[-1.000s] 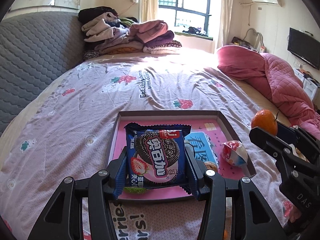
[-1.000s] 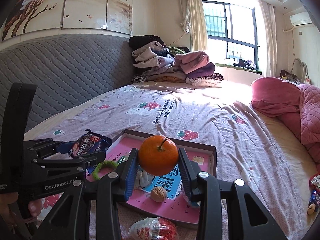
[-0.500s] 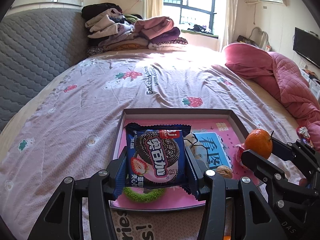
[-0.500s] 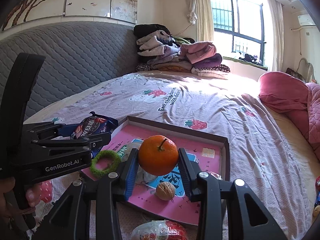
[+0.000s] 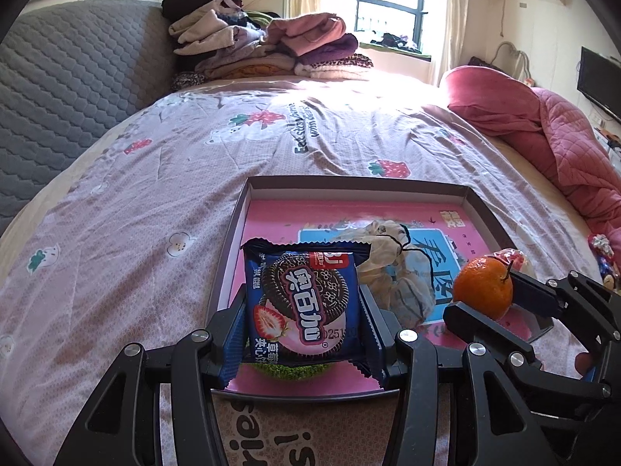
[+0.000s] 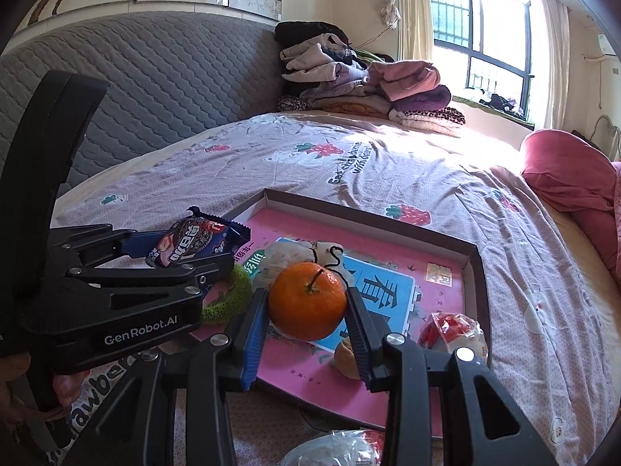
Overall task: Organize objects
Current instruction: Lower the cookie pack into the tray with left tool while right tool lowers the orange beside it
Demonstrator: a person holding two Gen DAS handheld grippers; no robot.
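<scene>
**Both grippers loaded, hanging over the box tray**

Moved in over the tray since a second ago: right gripper [image 6: 307,324], earlier off past the tray's right rim in the left view, now hanging above its right half. Left gripper [image 5: 302,333] likewise shifted forward over the near-left corner.

Left view, near to far: jaws clenched on blue cookie packet [image 5: 304,303], held upright; green fuzzy ring [image 5: 289,369] under it; cloth pouch [image 5: 392,272] mid-tray; tray [image 5: 349,184] on strawberry-print bedsheet [image 5: 155,194].

Right view: jaws clamped on orange [image 6: 307,301], stem up, above tray floor. Seen only here: walnut [image 6: 346,358] just beside the right finger, and a wrapped snack [image 6: 333,448] outside the near rim. Red-white wrapped snack [image 6: 454,334] in the tray's right corner. Folded clothes pile [image 6: 361,85] far back.
</scene>
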